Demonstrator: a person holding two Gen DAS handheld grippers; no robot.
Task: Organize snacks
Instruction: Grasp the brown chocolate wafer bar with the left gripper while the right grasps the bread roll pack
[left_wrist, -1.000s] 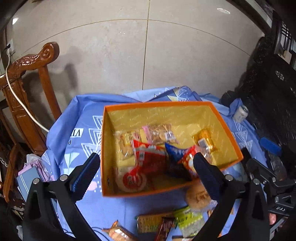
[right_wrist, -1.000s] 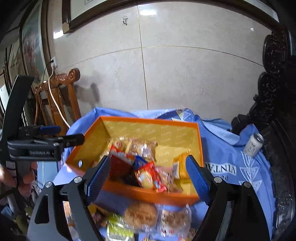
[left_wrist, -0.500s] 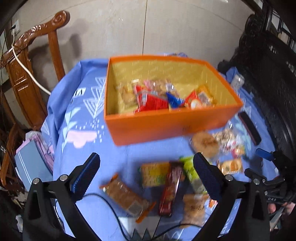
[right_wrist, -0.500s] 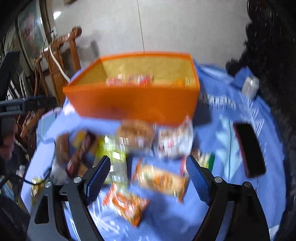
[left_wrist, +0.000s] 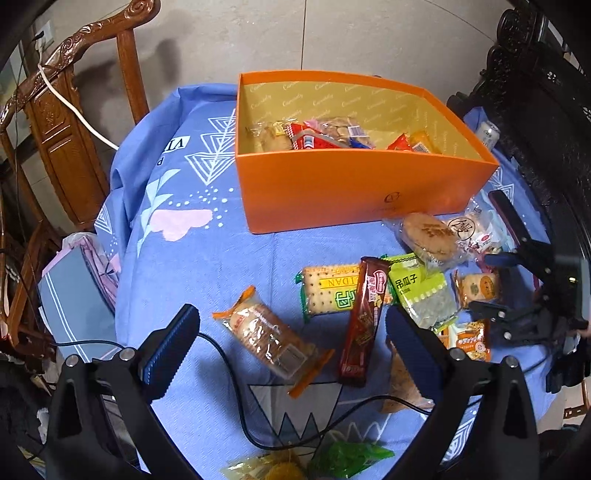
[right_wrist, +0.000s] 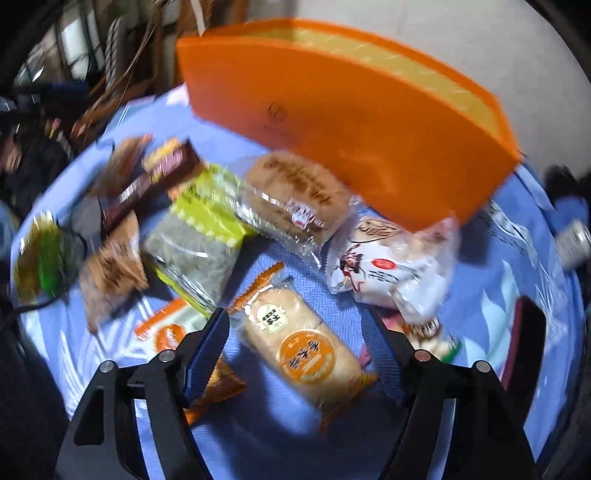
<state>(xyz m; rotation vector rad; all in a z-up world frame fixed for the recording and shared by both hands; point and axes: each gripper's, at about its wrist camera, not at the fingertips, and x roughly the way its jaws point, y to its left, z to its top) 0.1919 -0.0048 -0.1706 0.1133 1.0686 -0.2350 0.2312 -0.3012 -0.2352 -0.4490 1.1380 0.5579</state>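
An orange box (left_wrist: 354, 192) with several snack packs inside stands on the blue tablecloth (left_wrist: 192, 266). Loose snacks lie in front of it: a clear cracker pack (left_wrist: 271, 332), a brown bar (left_wrist: 365, 317), a green seed pack (left_wrist: 421, 291), a round cake (left_wrist: 428, 236). My left gripper (left_wrist: 291, 343) is open and empty above the cracker pack. My right gripper (right_wrist: 299, 350) is open and low, its fingers on either side of a bread pack with an orange label (right_wrist: 301, 350). The right view is blurred. The right gripper also shows in the left view (left_wrist: 491, 284).
A carved wooden chair (left_wrist: 62, 122) stands at the left with a white cable. Dark carved furniture (left_wrist: 535, 92) is at the right. A can (left_wrist: 487, 133) and a dark phone (right_wrist: 524, 343) lie on the cloth. A black cable (left_wrist: 236, 398) crosses the near cloth.
Both grippers have drawn back from above the box and come down over the loose snacks. The right gripper now straddles the bread pack.
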